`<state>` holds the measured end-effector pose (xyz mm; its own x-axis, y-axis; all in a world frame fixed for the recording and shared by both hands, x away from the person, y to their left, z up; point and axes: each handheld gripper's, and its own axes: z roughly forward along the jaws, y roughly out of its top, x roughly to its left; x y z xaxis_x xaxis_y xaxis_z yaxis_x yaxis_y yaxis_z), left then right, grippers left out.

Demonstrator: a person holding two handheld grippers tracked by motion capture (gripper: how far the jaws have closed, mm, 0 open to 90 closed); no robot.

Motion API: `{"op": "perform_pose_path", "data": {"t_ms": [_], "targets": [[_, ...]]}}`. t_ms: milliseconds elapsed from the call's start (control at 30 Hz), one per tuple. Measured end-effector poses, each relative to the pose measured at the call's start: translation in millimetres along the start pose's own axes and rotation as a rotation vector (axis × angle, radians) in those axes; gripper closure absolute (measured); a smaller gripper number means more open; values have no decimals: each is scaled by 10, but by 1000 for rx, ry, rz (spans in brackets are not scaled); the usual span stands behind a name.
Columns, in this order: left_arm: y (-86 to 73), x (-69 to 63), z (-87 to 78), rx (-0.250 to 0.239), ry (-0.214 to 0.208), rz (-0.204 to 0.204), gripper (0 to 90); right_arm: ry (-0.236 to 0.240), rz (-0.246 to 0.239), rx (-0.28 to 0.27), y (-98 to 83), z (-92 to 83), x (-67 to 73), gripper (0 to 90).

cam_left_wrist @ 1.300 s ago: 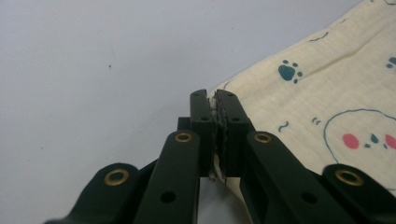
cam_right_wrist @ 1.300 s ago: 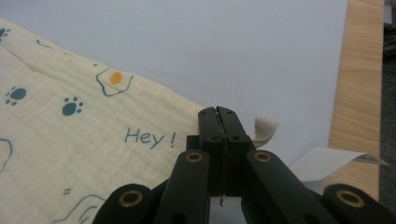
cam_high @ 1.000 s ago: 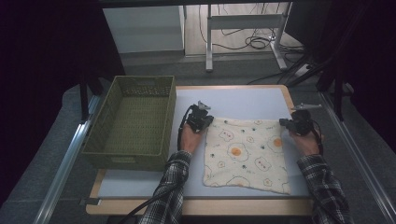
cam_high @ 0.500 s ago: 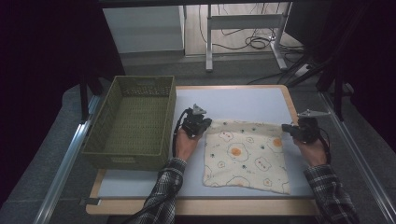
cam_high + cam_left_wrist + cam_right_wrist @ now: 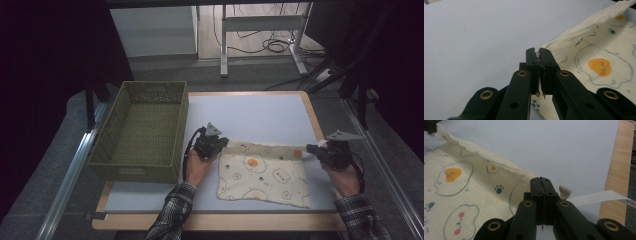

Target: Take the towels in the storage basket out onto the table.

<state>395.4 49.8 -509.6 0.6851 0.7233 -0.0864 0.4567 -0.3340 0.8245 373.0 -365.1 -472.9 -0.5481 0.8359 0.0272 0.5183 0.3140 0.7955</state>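
A cream cloth (image 5: 262, 172) printed with fried eggs and paw marks lies on the pale blue table (image 5: 250, 112). Its far edge is lifted and stretched between my two grippers. My left gripper (image 5: 223, 145) is shut on the far left corner, and in the left gripper view the cloth (image 5: 599, 50) is pinched between the closed jaws of that gripper (image 5: 539, 52). My right gripper (image 5: 311, 148) is shut on the far right corner. In the right gripper view the cloth (image 5: 474, 182) runs into that gripper (image 5: 541, 180), with a small bunched tip poking out beside the jaws.
An olive woven basket (image 5: 182, 125) with nothing in it stands on the left part of the table, close to my left hand. A white label strip (image 5: 599, 196) trails from the cloth's corner. The table's wooden edge (image 5: 621, 170) is just right of my right gripper.
Both grippers have drawn the cloth's far edge toward the person. The right gripper has also shifted right, pulling the edge taut. The far part of the table is now bare.
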Motion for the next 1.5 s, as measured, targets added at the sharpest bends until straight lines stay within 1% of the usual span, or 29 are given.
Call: {"op": "perform_pose_path", "data": {"t_ms": [133, 267, 433, 533, 667, 900, 1000, 1100, 1233, 1300, 1433, 1500], "targets": [[-46, -69, -80, -8, -17, 9, 869, 4, -5, -2, -61, -92, 71, 900], [-117, -147, -170, -11, -32, 21, 869, 11, -21, 5, -128, -186, 137, 900], [-218, -235, -256, -20, -54, 18, 869, 26, -34, 8, -218, -304, 223, 900], [-278, -290, -292, -15, -61, 29, 869, 30, -45, 14, -263, -347, 281, 900], [-351, -347, -352, -20, -76, 27, 868, 38, -60, 27, -339, -401, 360, 900], [-457, -455, -485, -39, -101, 24, 868, 51, -67, 37, -485, -490, 467, 900], [-500, -505, -530, -48, -108, 24, 867, 54, -67, 41, -558, -539, 498, 900], [-552, -573, -572, -47, -108, 35, 867, 64, -65, 40, -635, -586, 537, 900], [-613, -628, -632, -47, -110, 41, 867, 73, -67, 51, -722, -613, 600, 900], [-642, -644, -668, -52, -114, 38, 867, 73, -75, 56, -763, -629, 637, 900], [-703, -693, -707, -45, -118, 42, 866, 81, -76, 58, -808, -676, 685, 900], [-738, -715, -709, -34, -117, 50, 865, 86, -74, 56, -822, -701, 706, 900]]}}
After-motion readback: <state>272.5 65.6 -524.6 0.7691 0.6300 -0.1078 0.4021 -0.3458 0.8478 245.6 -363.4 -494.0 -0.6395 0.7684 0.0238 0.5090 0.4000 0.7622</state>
